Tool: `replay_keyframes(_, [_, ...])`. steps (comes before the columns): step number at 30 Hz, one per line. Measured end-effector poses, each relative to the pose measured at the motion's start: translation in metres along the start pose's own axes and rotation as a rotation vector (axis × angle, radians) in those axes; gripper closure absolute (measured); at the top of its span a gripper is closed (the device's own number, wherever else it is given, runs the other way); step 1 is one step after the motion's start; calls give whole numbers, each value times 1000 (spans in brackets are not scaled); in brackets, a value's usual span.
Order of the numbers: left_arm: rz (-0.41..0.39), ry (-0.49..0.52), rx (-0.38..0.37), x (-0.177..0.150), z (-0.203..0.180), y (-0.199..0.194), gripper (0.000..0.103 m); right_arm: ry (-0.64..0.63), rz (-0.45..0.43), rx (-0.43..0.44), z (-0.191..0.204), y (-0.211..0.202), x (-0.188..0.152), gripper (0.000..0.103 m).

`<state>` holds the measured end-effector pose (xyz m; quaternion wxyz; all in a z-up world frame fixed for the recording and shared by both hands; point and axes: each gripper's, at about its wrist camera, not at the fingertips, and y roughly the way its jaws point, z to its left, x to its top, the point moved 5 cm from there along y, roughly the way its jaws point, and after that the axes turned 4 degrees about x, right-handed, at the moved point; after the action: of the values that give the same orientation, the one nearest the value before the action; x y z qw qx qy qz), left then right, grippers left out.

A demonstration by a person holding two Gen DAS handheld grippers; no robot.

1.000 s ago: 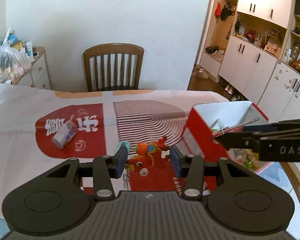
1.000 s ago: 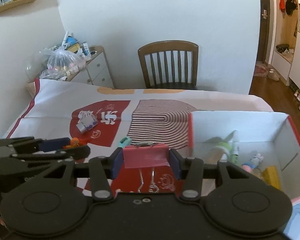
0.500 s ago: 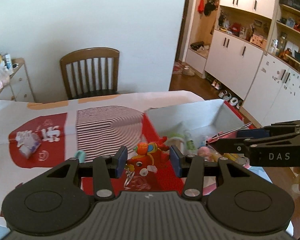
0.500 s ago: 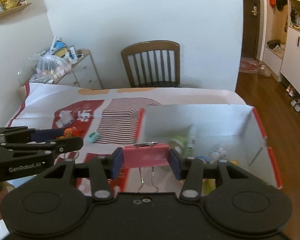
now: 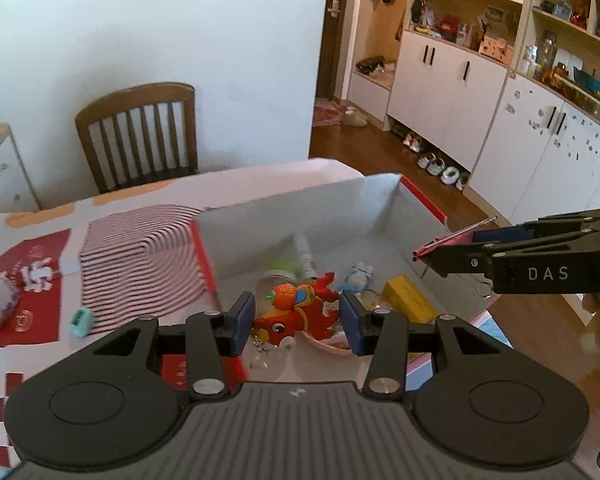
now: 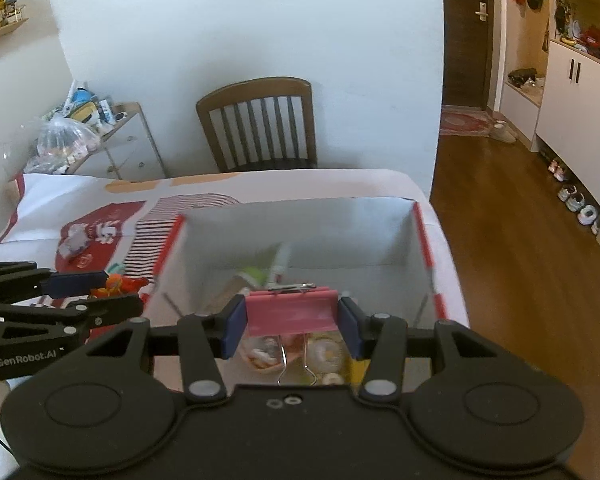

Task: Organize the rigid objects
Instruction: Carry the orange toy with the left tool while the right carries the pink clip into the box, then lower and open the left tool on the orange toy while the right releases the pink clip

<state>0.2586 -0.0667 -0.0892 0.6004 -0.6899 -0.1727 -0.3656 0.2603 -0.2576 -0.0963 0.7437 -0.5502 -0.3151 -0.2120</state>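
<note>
Red toy fish [image 5: 296, 316] sits clenched in our left gripper [image 5: 297, 322] at lower centre, while our right gripper [image 6: 292, 326] grasps a pink binder clip [image 6: 291, 314] above the box [image 6: 300, 220].

A wooden chair [image 6: 260, 124] stood at twelve o'clock behind the tabletop [image 6: 332, 184]; white cabinets [image 5: 452, 92] lined the two o'clock wall.
</note>
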Motion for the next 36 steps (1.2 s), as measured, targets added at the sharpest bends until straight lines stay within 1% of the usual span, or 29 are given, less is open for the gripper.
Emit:
replay_keyframes(4, [52, 19, -4, -3, -17, 25, 58, -4, 22, -2, -18, 11, -2, 55])
replay_keyframes(9, [102, 49, 41, -8, -28, 56, 58, -3, 54, -10, -34, 34, -4, 55])
replay_keyframes(15, [171, 41, 75, -15, -30, 86, 58, 9, 77, -7, -44, 68, 1, 55])
replay_keyframes(21, [210, 32, 95, -18, -30, 100, 58, -29, 132, 10, -40, 101, 2, 55])
replay_keyframes(24, [224, 27, 98, -19, -29, 105, 58, -58, 154, 25, -36, 110, 0, 55])
replay_keyframes(29, [265, 13, 101, -21, -30, 113, 58, -100, 203, 9, -32, 119, -5, 55])
replay_keyframes(34, [305, 4, 101, -25, -31, 119, 58, -80, 220, 18, -35, 118, -3, 54])
replay_keyframes(36, [338, 1, 89, -28, -33, 123, 59, -70, 231, 23, -36, 119, -4, 53])
